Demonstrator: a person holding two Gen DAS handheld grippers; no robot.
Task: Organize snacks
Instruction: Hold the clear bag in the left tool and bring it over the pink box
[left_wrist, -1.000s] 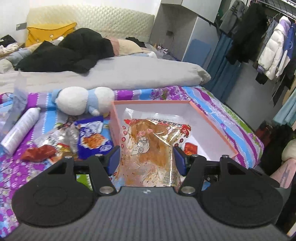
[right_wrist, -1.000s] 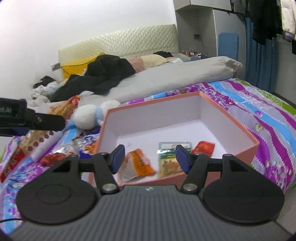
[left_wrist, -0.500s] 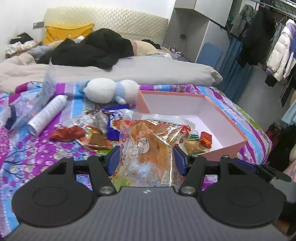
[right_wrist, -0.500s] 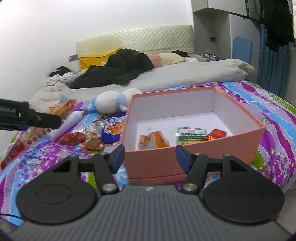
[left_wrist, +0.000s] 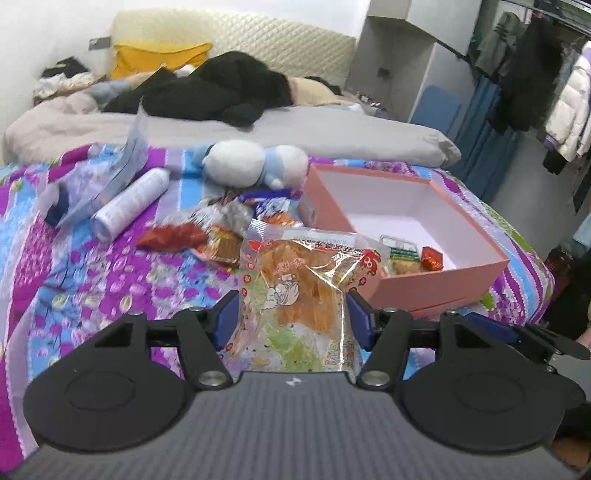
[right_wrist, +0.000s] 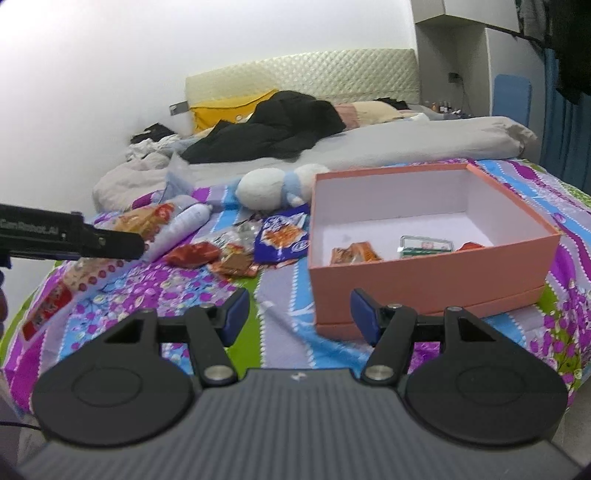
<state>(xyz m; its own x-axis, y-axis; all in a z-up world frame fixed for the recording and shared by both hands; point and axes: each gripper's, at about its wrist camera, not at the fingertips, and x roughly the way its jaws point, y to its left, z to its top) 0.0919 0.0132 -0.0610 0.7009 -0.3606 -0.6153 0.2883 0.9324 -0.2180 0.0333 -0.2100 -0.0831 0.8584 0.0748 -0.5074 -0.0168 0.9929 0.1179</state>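
Clear plastic snack bag, printed red with orange pieces inside, being clamped between the blue pads of the left gripper; bag standing upright above the quilt, just short of the box's near left corner. In the right wrist view, same bag hanging at far left under the left gripper's black arm.

Right gripper hovering with pads apart and nothing between them, pointing at the quilt just left of the box's near wall.

Pink box sitting open on the quilt at right, holding a few small packets: an orange one, a green-and-white one, a red one.

Lying loose on the quilt left of the box:
- blue packet, touching the box's left wall
- red packet
- crumpled foil wrappers between the two
- white bottle on its side, further left

Plush toy, white and pale blue, resting behind the pile, near the box's far corner.
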